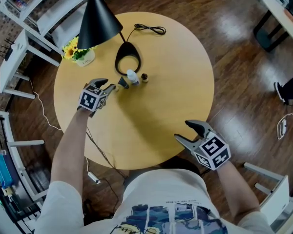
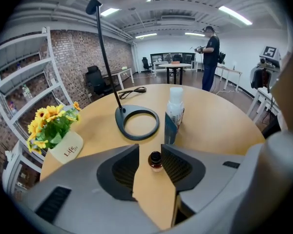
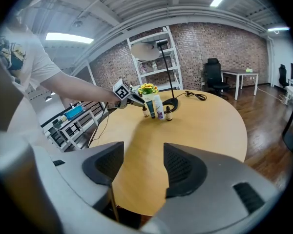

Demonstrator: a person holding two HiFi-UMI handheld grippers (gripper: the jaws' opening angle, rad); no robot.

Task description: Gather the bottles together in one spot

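Note:
A small brown bottle (image 2: 155,161) stands on the round wooden table (image 1: 176,72) between the pads of my left gripper (image 2: 150,150), which is open; a gap shows on the bottle's left side. Just beyond it stand a teal tube (image 2: 169,129) and a white bottle (image 2: 175,107). The head view shows the left gripper (image 1: 112,87) beside the teal tube (image 1: 123,82), the white bottle (image 1: 132,76) and a second small brown bottle (image 1: 144,77). My right gripper (image 1: 183,130) is open with nothing between its fingers at the table's near edge, far from the bottles (image 3: 157,108).
A black desk lamp has its ring base (image 1: 127,61) right behind the bottles, and its shade (image 1: 97,18) hangs over the table's left. A pot of yellow flowers (image 1: 80,52) and a black cable (image 1: 149,29) lie further back. White shelving (image 1: 19,57) stands left of the table.

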